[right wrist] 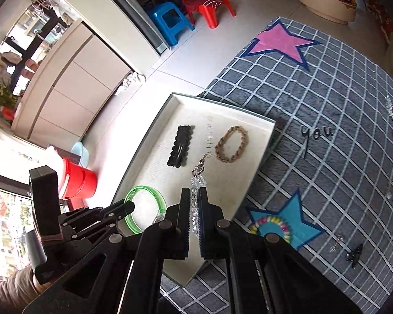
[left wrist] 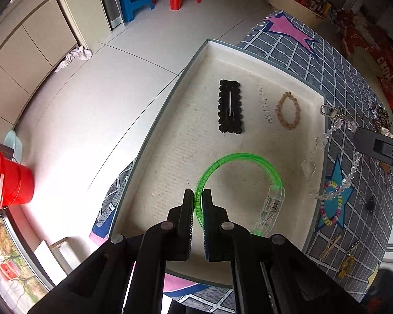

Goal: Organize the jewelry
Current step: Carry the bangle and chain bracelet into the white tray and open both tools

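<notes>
A white tray (left wrist: 249, 57) lies on a grey grid cloth with stars. In it are a black hair clip (left wrist: 230, 106), a tan beaded bracelet (left wrist: 288, 110) and a green bangle (left wrist: 238, 162). My left gripper (left wrist: 198, 196) is shut on the green bangle's rim, low over the tray. My right gripper (right wrist: 195, 196) is shut on a clear crystal bead chain (right wrist: 195, 209) with a metal clasp (right wrist: 199, 166), held above the tray (right wrist: 249, 183). The chain (left wrist: 335, 130) hangs over the tray's right edge in the left wrist view. The bangle (right wrist: 154, 196), clip (right wrist: 181, 146) and bracelet (right wrist: 232, 144) also show in the right wrist view.
On the cloth (right wrist: 327, 104) right of the tray lie a pastel bead bracelet (left wrist: 332, 204), yellow clips (left wrist: 345, 264), a small black piece (right wrist: 355, 255) and leopard-print items (left wrist: 383, 117). A red bucket (left wrist: 13, 183), stools and cabinets stand on the floor to the left.
</notes>
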A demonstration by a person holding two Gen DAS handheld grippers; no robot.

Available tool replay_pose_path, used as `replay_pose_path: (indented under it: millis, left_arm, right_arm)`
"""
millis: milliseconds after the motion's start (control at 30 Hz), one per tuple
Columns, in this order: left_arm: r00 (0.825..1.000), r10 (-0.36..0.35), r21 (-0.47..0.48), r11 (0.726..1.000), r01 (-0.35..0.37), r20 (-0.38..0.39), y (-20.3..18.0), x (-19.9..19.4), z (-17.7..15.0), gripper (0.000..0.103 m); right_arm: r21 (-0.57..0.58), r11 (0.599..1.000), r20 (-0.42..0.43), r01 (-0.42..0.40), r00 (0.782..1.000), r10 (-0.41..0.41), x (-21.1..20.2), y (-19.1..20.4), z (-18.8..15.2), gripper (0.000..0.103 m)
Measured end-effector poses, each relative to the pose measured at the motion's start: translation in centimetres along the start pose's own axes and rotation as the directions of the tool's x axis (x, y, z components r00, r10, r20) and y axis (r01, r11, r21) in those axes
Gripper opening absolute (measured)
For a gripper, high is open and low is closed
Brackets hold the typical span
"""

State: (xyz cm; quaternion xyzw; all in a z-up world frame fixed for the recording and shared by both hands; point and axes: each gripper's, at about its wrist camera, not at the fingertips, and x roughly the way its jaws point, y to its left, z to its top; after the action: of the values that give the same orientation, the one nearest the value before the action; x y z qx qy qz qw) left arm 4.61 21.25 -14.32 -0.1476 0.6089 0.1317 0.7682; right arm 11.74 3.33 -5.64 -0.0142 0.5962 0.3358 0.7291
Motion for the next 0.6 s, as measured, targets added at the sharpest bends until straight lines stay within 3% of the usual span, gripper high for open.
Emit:
replay_pose_path:
  millis: [267,600]
  left_arm:
    - [1.000,0.024,-0.004,1.000,-0.024,-0.018,-0.6,3.4,1.8,0.013]
    - [0.998,0.069,0.041,0.997,-0.070,0.011,-1.8,5.5,4.3,0.014]
  right_arm:
    - [0.002,1.000,-0.095,0.018,0.995,-0.017,6.5,-1.5,1.7,0.005]
    - [0.026,0.998,-0.108,0.055,0.993,-0.052,9.5,-4.1,3.7,0.005]
